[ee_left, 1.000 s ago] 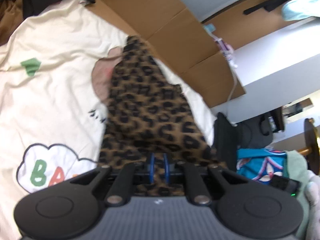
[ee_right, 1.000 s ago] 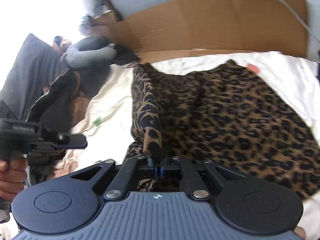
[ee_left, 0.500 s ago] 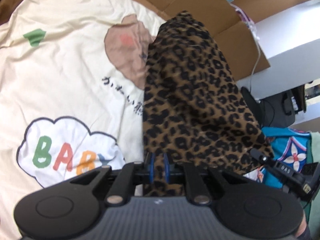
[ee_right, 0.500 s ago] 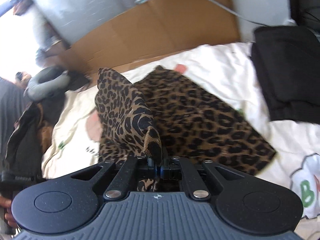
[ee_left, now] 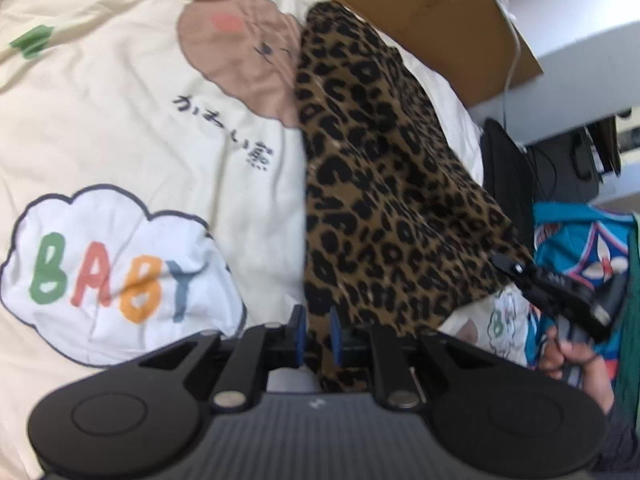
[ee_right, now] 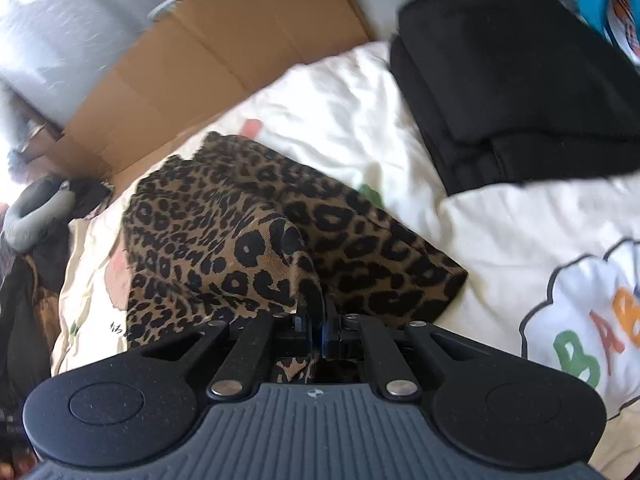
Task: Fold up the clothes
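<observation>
Leopard-print garment point(ee_left: 384, 184) now doubled over on the cream "BABY" bedspread point(ee_left: 120, 128), where a second ago lay spread wide across it. Left gripper point(ee_left: 316, 330) clamped on one near corner of the cloth, blue pads pinching fabric between them. Right gripper point(ee_right: 316, 320) likewise closed tight on the other corner, a peak of cloth standing up from the jaws. Seen from the left wrist view too, that right gripper point(ee_left: 516, 270), gripped by a hand point(ee_left: 576, 360) at the garment's far lower edge.

Half a second back, held higher, the cloth hanging and swinging; now lower and flatter, the top layer draped over the bottom one, bear print on the bedspread uncovered beside it. Looks like a first fold nearly landed: edge carried across, halves stacked, only the held corners not yet down. Folded black clothing point(ee_right: 516, 68) sits near on the bedspread, well apart from the leopard piece, cardboard point(ee_right: 208, 64) standing behind.

Next, probably lowering both corners onto the layer beneath, lining edges up, then letting go. Risk: soft, slippery fabric, so the top layer may skew or bunch if one side drops first. Motion blur in both views, so exact edge alignment hard to call
</observation>
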{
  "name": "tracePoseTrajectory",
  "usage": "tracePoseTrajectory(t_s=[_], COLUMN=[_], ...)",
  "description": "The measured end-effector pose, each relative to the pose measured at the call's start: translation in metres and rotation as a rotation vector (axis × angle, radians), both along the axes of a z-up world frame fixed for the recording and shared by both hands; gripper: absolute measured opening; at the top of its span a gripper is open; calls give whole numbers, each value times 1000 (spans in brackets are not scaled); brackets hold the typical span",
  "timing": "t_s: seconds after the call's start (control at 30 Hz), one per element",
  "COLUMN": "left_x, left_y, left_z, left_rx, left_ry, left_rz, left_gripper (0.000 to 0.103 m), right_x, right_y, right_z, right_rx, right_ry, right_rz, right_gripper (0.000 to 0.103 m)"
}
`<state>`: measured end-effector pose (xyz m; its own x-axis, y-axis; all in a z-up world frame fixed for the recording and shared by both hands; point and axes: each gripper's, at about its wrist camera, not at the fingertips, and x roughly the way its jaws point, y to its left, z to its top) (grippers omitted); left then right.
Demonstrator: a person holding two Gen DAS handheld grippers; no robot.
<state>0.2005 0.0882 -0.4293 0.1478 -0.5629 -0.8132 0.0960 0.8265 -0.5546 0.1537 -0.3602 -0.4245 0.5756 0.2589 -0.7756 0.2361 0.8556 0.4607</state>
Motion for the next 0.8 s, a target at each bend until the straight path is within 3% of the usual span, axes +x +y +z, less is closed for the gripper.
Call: tracePoseTrajectory(t_s=[0.07,0.13,0.17,0.3,0.37,0.4,0.43,0.5,0.67,0.8], left_x=[-1,-1,-1,-2,-2,-3,-3,-5,-13,-22], left_y=[-3,-5,-7,-9,-9,-9,-9,-10,-11,-13], left_z=[-4,-7,-7,-9,-12,-13,-15,-18,-26,-34], left_rx=[1,1,5,20,22,22,18,7,-52,-104], left_ry=[14,27,27,34,47,54,64,89,151,213], left_rz=[-4,-13,-19,-34,-32,-30,-29,-28,-40,-59], left_gripper=[18,18,18,23,26,27,30,32,30,13], right_x=[1,0,-2,-7,-6,-5,-4,-3,-3,-4], right_y=[-4,-7,-9,-16,-19,-19,-20,-20,-26,-31], right_z=[-5,-8,-10,-16,-18,-18,-18,-17,-11,-8], right_rx=[13,11,14,24,24,23,19,3,3,-5], right_ry=[-3,-6,-6,-5,-2,0,2,1,-22,-31], right_rz=[-25,-48,-62,-116,-123,-120,-116,-107,-121,-134], right_gripper=[13,40,44,45,44,34,17,5,4,3])
